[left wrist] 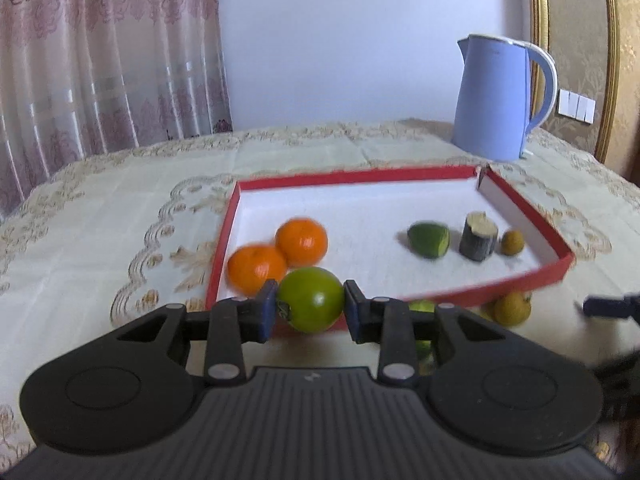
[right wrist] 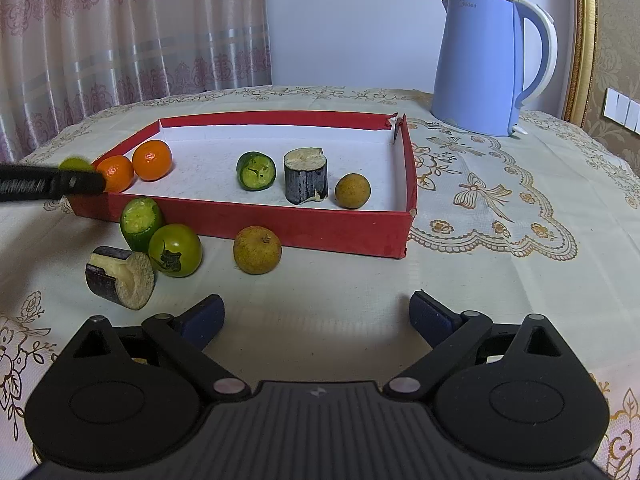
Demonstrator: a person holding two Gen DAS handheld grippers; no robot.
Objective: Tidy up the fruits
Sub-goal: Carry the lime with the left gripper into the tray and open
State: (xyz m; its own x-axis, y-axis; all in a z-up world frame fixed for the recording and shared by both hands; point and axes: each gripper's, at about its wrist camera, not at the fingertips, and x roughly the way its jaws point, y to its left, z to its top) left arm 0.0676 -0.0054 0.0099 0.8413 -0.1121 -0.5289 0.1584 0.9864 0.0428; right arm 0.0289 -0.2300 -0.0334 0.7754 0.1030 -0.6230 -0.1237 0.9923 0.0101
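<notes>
Nearest, a green tomato (left wrist: 310, 299) is clamped between the fingers of the left gripper (left wrist: 310, 312), just before the red tray (right wrist: 280, 226). The right gripper (right wrist: 316, 320) is held released. On the bench (right wrist: 460, 280), four pieces are left: sugarcane (right wrist: 120, 276), cucumber (right wrist: 141, 222), a second tomato (right wrist: 175, 250), longan (right wrist: 257, 250). Two oranges (right wrist: 152, 160) and three further pieces are already boxed.

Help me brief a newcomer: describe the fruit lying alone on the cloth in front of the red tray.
Start at the red tray on the tablecloth. Just outside its near wall, about midway along, sits a round yellow-brown fruit. Unlike the green tomato and cut pieces to its left, it is whole, rough-skinned and stands apart.
</notes>
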